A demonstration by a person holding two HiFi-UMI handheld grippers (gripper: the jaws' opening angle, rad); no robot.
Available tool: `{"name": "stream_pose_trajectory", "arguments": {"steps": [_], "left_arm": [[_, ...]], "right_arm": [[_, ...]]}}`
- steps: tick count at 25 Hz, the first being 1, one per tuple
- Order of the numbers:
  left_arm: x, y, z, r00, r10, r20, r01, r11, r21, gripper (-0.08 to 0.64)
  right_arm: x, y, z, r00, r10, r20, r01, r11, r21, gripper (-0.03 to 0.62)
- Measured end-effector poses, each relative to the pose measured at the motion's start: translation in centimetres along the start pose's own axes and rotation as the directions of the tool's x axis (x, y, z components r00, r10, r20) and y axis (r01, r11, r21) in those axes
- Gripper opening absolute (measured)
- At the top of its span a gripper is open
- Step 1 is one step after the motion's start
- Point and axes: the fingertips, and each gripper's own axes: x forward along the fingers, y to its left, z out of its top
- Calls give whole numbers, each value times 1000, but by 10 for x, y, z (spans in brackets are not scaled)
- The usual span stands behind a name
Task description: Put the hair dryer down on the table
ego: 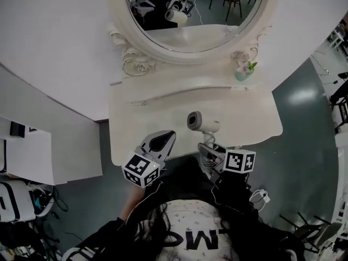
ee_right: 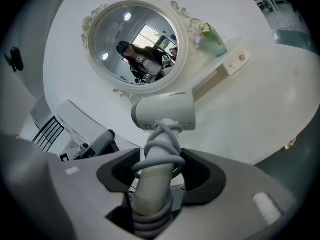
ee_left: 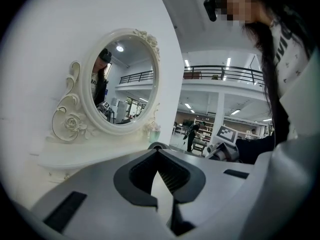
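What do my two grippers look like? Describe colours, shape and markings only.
Both the left gripper and right gripper have smooth grey bodies with dark, ribbed jaw pads. Each carries a white cube of black square markers. The right sleeve is dark.

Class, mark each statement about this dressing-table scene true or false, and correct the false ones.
1. The right gripper grips the hair dryer by its handle. True.
2. The dryer's cord hangs loose. False: it is wound round the handle.
3. The left gripper holds a brush. False: its jaws are together on nothing.
4. The mirror is square. False: it is oval.
5. A small green pot stands beside the mirror. True.
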Motion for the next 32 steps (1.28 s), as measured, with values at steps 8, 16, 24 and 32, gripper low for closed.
{"name": "stream_pose_trajectory", "arguments": {"steps": [8,16,24,32], "left_arm": [[16,11,5,996,88,-4,-88,996,-11,-2],[21,20,8,986,167,2,-167,986,-22,-2],[17,29,8,971,240,11,-240,970,-40,-2],[4,41,3,945,328,11,-326,943,-67,-2]], "right_arm": [[27,-43,24,992,-31,-119,24,998,-65,259],[59,-87,42,974,-78,-212,59,993,-98,259],[86,-118,52,949,-137,-284,101,985,-138,259],[107,-138,56,903,-294,-312,149,898,-414,259]]}}
